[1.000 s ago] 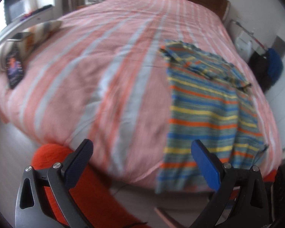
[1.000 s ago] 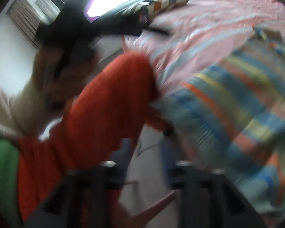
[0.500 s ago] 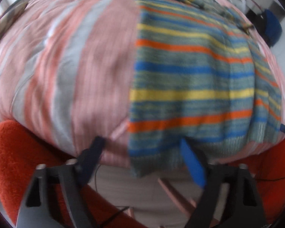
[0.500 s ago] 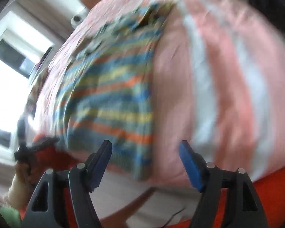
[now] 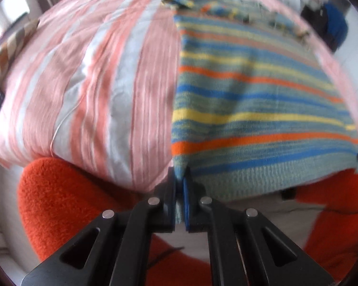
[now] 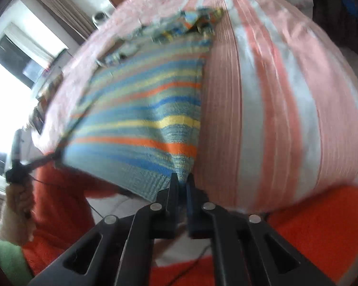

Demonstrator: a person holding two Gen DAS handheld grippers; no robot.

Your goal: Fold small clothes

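A small knitted sweater with blue, yellow and orange stripes lies flat on the bed, its ribbed hem hanging over the near edge. My left gripper is shut on the hem's left corner; grey-green knit shows between the pads. In the right wrist view the same sweater fills the left half, and my right gripper is shut on the hem's right corner. The left gripper shows there too, pinching the far corner, with a hand on its handle. The collar end is crumpled at the far side.
The bed has a pink and grey striped cover. Orange fleece legs stand close against the bed's near edge. A patterned cushion and a dark book lie at the left edge. Dark and blue bags sit beyond the bed at right.
Both grippers came down to the bed's near edge and closed on the sweater's hem corners; half a second ago both stood open above the hem.
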